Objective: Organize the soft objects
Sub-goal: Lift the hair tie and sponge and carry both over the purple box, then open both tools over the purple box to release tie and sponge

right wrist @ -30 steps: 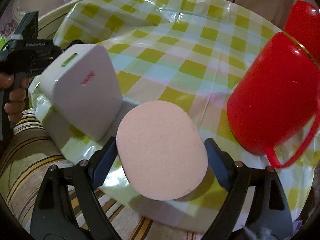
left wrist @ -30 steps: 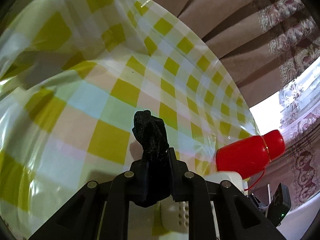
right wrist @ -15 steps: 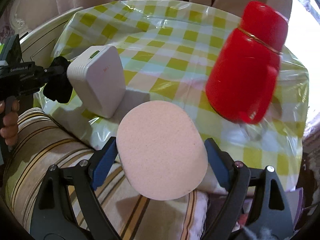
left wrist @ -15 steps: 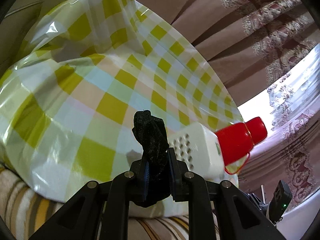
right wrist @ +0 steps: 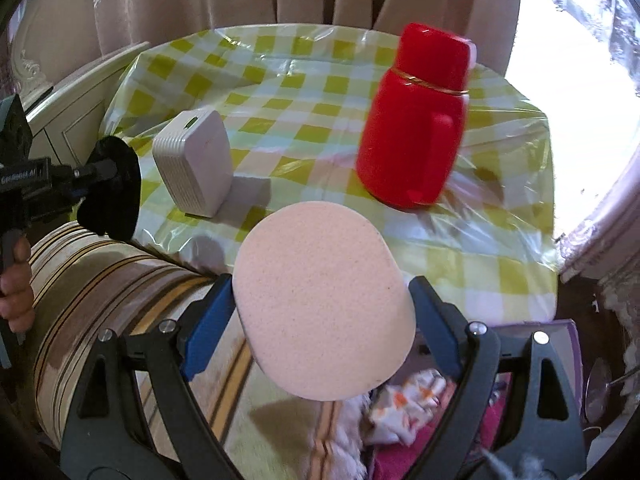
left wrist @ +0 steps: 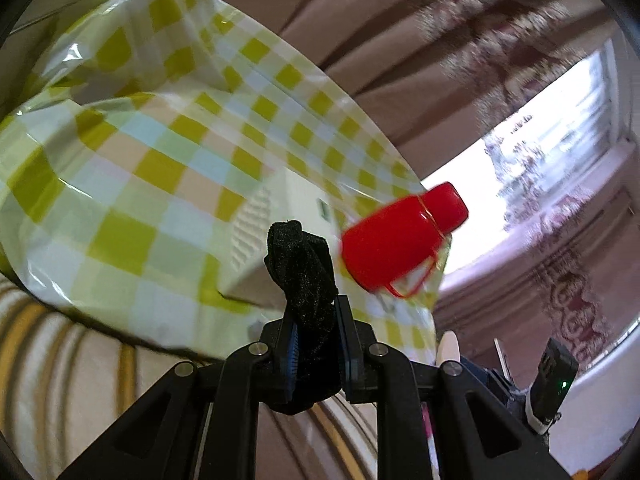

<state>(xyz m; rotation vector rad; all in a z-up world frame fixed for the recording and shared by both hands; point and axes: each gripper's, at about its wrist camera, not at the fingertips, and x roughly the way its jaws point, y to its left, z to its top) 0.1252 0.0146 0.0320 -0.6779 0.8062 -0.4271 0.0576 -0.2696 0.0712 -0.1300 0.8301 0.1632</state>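
- Left gripper (left wrist: 316, 336), lower centre of its view: jaws clamped on a black cloth wad (left wrist: 302, 264)
- Right gripper (right wrist: 320, 320), lower centre: jaws grasping a pink oval sponge (right wrist: 320, 300) by its sides
- Checked tablecloth (right wrist: 280, 80), upper frame: bears a white box (right wrist: 192, 168) and a red flask (right wrist: 416, 120)

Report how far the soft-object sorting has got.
Done: no soft object is left on the table; only the white box and red flask stand there. In hand: the left gripper clamps a black cloth, the right gripper a pink sponge. Left: setting both down; no destination is identifiable.
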